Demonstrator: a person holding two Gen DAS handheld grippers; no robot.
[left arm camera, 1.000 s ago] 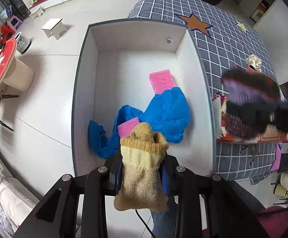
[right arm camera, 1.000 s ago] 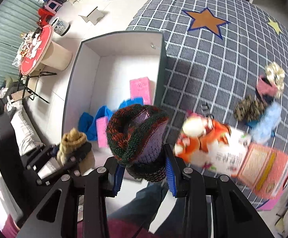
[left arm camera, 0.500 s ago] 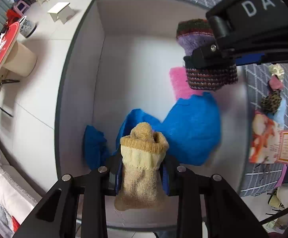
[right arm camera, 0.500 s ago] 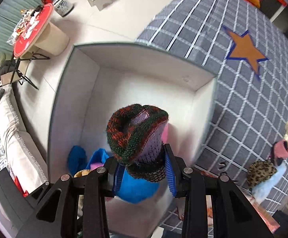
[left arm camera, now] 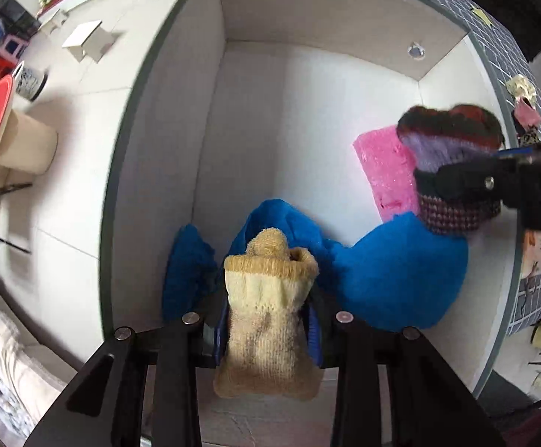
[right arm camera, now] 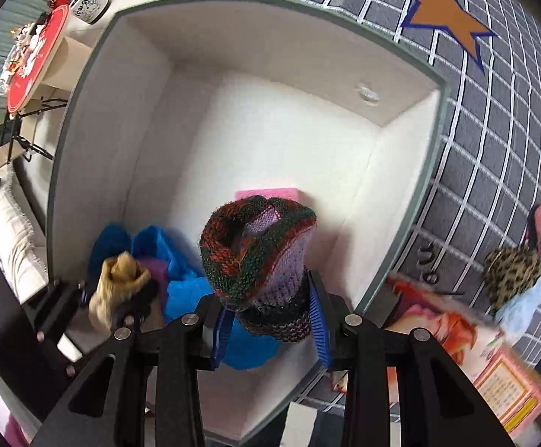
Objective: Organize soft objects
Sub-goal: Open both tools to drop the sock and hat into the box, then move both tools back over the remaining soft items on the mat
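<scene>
You have both tongs over the open white box, which sits beside the grey checked cloth, and each is closed on a knitted piece. Largest thing inside is the blue cloth, crumpled across the near half of the floor, with a pink sponge lying against the right wall.

Your right tongs grip the dark multicoloured knit hat at its lower band; its long axis runs along the fingers, and the rolled red-green brim points forward and up, mouth gaping toward the far wall. It hangs above the blue cloth and just before the sponge.

Your left tongs clamp the tan knit sock around its middle. Its long axis also follows the fingers: folded cuff forward, toward the blue cloth, the other end hanging back toward you.

The step in hand looks like dropping both pieces in. Lower each until it nearly rests on the cloth before you part the fingers, so nothing bounces out or snags the rim. Place the hat on the bare floor ahead rather than on the sponge, and keep the two tongs well apart so they don't knock together as you let go.
</scene>
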